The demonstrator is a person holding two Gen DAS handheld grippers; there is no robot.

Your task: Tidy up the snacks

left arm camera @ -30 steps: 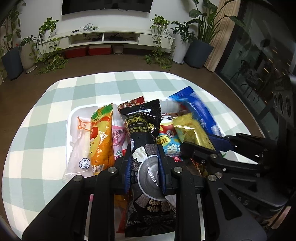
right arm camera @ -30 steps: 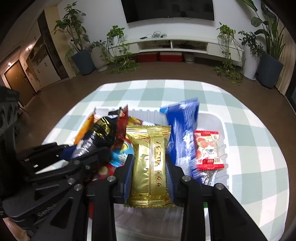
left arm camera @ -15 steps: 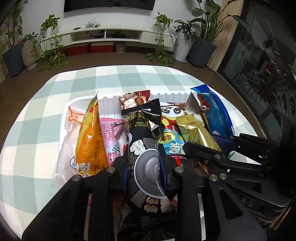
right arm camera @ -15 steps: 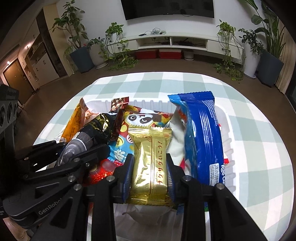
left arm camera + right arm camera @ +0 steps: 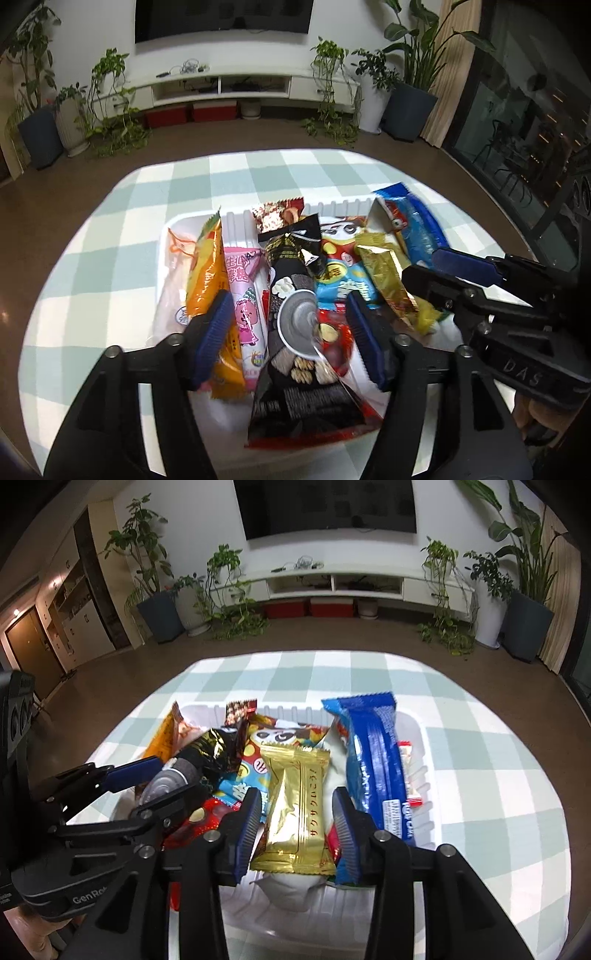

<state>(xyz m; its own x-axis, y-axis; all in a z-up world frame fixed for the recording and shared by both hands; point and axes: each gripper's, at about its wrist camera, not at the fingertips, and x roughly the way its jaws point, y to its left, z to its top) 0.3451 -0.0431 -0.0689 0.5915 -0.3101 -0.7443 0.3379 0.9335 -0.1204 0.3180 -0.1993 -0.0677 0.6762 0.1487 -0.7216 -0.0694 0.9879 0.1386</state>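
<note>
While both of my hand-held tools hang over the white tray (image 5: 236, 225), I note the snacks packed in it, standing side by side. The tray sits on a counter (image 5: 122, 229) covered in a green-and-white check cloth.

Left wrist view: left gripper (image 5: 288, 332) at lower centre of the frame. Its fingers (image 5: 214, 328) have just been opening and now stand apart. The black snack pack (image 5: 295, 314) lies between them, clear of both blue pads, leaning up toward the upper middle of the frame. To its left, a pink packet (image 5: 245, 295) and an orange packet (image 5: 205, 266). To its right, a panda-print packet (image 5: 341, 269), then a gold wrapper (image 5: 384, 273), then a blue packet (image 5: 417, 225) at the tray's right end.

Right wrist view: right gripper (image 5: 295, 812) at lower centre. Its fingers (image 5: 345, 823) have also just been opening. The gold wrapper (image 5: 295, 805) stands upright between them; a narrow gap shows on the right side, and the left pad sits just beside the wrapper's edge. I read the grip as released. The blue packet (image 5: 373, 760) lies just to the right, a small red-and-white packet (image 5: 408, 771) beyond it against the tray wall (image 5: 421, 738). The left tool shows at the left of this frame, beside the black pack (image 5: 192, 764).

Background, upper part of both frames: a white TV shelf (image 5: 369, 583) and potted plants (image 5: 155, 602) along the wall.
</note>
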